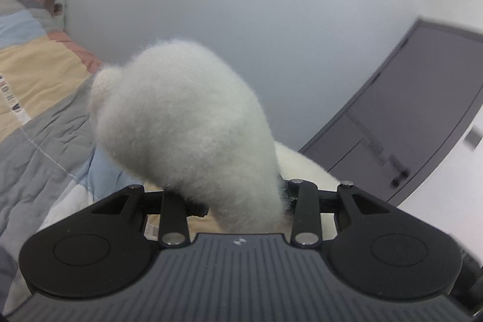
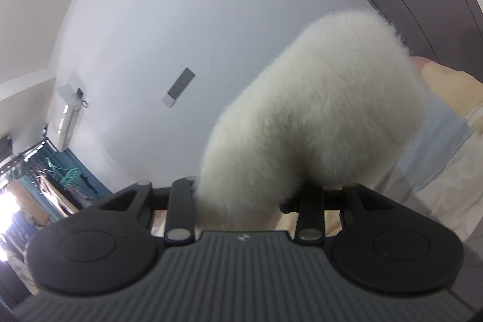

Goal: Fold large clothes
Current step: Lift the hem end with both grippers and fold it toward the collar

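Pale bedroom walls and a patchwork quilt (image 1: 36, 65) frame 2 grippers, left gripper (image 1: 241, 201) and right gripper (image 2: 241, 198), each clamped narrowly on a bunched end of a fluffy white garment (image 1: 181, 116) raised above the bed; no finished fold shows yet.

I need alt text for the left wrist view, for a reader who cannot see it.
The left gripper has its jaws closed on a fluffy white garment, which bulges up in front of the camera. Behind lie a patchwork quilt on the left, a pale wall, and a dark grey door on the right.
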The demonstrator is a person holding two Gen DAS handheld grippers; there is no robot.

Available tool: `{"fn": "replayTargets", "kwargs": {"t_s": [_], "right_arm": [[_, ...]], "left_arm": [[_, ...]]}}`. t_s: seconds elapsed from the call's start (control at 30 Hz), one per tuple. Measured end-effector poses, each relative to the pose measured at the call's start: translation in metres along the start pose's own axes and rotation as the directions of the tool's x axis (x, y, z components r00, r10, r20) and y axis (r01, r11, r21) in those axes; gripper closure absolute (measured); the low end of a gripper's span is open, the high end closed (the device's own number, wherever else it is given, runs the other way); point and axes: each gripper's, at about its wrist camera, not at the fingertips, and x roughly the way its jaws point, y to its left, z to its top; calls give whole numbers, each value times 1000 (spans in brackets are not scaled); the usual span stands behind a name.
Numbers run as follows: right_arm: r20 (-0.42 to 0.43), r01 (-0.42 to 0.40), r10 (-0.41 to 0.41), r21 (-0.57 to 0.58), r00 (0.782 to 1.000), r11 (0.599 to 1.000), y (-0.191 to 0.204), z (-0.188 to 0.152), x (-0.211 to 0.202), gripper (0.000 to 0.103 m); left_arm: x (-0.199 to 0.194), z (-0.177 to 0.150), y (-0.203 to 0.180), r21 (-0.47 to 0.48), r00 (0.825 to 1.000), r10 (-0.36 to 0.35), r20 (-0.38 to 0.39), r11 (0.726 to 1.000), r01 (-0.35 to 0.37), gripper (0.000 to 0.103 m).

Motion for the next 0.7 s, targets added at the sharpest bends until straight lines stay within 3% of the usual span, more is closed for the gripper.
{"fn": "replayTargets", "kwargs": {"t_s": [0.27, 0.47, 0.7], "right_arm": [[-35, -3, 2, -20, 999, 1000, -81, -33, 36, 63], [-29, 36, -35, 14, 999, 999, -123, -79, 23, 63], [-72, 37, -34, 49, 997, 998, -159, -116, 6, 61]], "left_arm": [[90, -48, 33, 49, 998, 46, -44, 998, -44, 62], [108, -98, 52, 46, 995, 71, -76, 997, -68, 62], [88, -142, 78, 72, 992, 74, -106, 995, -67, 59]]}}
